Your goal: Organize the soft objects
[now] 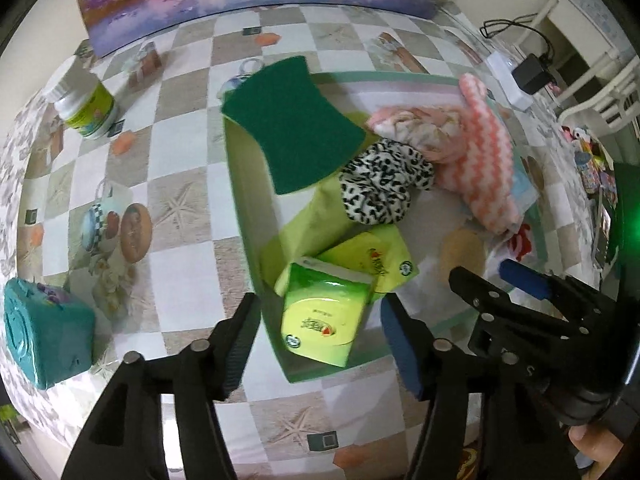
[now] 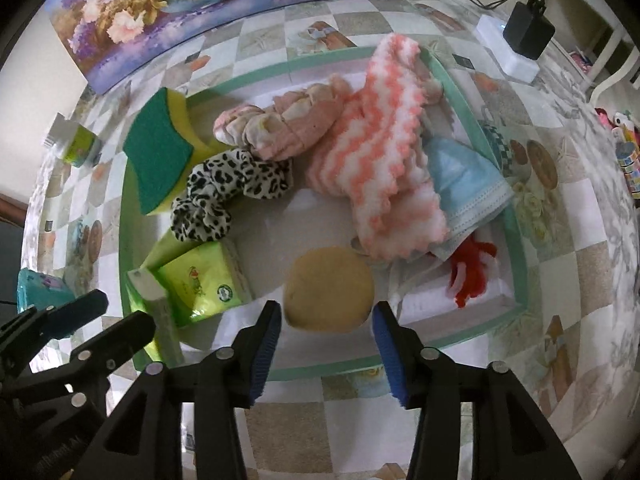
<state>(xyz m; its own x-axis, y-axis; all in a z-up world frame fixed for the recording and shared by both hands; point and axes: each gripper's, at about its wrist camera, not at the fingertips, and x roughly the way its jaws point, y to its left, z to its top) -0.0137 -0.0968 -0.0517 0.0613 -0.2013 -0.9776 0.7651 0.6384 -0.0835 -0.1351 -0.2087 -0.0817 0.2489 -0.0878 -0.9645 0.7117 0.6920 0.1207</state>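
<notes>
Both tongs hang open over the tray (image 2: 516,248): left tongs (image 1: 320,344) straddle the tissue pack (image 1: 320,320), right tongs (image 2: 326,352) bracket the round sponge (image 2: 328,294), neither gripping.

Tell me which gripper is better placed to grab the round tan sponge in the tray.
Probably the right gripper: its open jaws already flank the tan sponge. The left gripper hangs over the green tissue packs instead.
</notes>
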